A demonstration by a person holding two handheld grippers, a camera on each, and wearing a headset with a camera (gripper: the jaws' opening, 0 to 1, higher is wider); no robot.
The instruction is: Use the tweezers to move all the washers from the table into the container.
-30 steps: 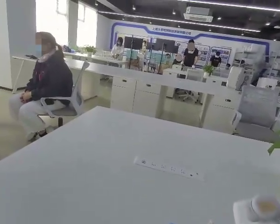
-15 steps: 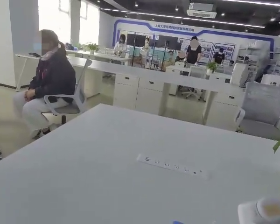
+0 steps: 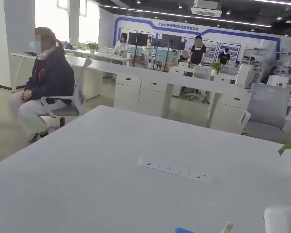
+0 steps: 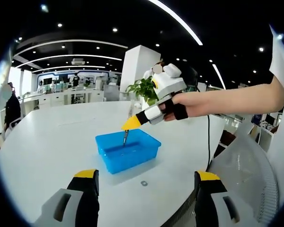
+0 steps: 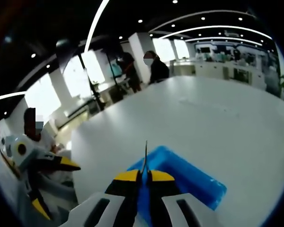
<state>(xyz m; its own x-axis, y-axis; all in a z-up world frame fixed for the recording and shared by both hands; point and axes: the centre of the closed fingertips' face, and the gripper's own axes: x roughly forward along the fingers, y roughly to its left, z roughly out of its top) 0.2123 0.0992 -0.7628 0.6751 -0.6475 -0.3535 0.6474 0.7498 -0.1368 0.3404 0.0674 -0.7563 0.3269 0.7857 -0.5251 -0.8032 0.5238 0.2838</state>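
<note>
My left claw (image 4: 146,175) hangs spread and empty near a washer (image 4: 143,183) on the counter (image 4: 47,146), just beside the container (image 4: 132,161). My right claw (image 5: 145,176) clamps the tweezers (image 5: 146,155) over it; a clumsy pinch could flick the washer away.

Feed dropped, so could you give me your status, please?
Left gripper open. Right gripper shut on tweezers, tips over blue container. One washer on table. Nothing blocking.

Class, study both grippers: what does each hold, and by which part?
The right gripper is shut on the tweezers, gripping their upper end; the tips point down toward the blue container. The left gripper is open and holds nothing.
</note>
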